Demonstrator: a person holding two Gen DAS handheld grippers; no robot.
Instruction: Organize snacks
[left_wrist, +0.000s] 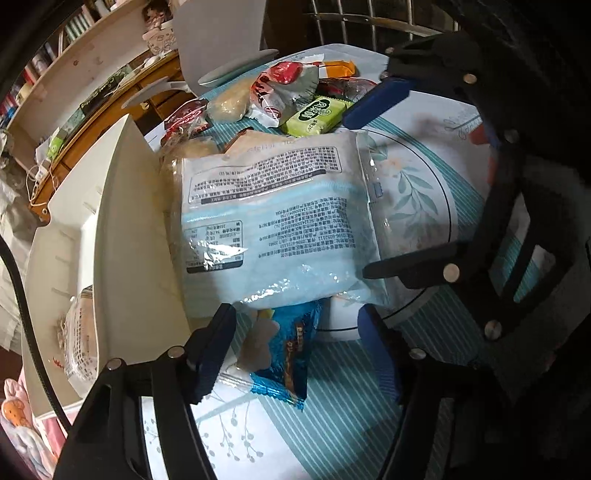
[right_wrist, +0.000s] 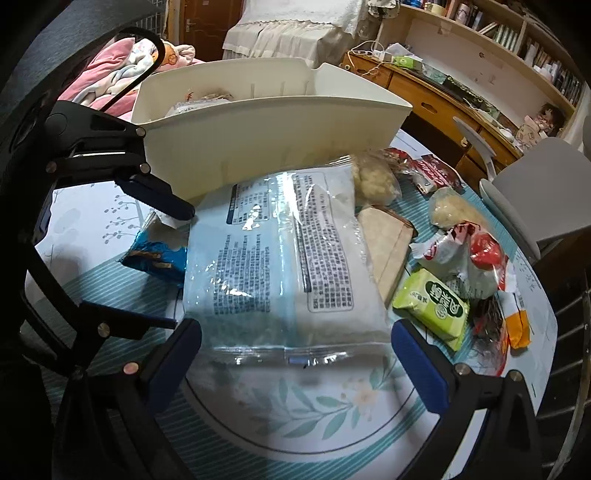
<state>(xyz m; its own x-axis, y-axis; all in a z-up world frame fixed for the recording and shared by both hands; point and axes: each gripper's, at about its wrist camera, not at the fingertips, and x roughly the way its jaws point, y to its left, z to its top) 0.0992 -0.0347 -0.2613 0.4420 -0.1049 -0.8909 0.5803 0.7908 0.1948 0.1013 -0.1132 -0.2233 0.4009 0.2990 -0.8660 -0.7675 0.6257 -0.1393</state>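
The large pale-blue snack bag (right_wrist: 280, 258) lies flat on the table, touching the cream bin's (right_wrist: 266, 147) near wall. The right gripper (right_wrist: 295, 354) is spread, straddling the bag's near seam. The left gripper (left_wrist: 299, 332) is likewise unclenched, at the bag's left end.

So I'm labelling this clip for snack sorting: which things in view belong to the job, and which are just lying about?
Part of the job:
- large white-and-blue snack bag
- blue wrapped bar
- green packet
- red-and-white packet
- cream bin
- left gripper and right gripper, both open

Just lying about:
- grey chair
- wooden desk
- pink bedding
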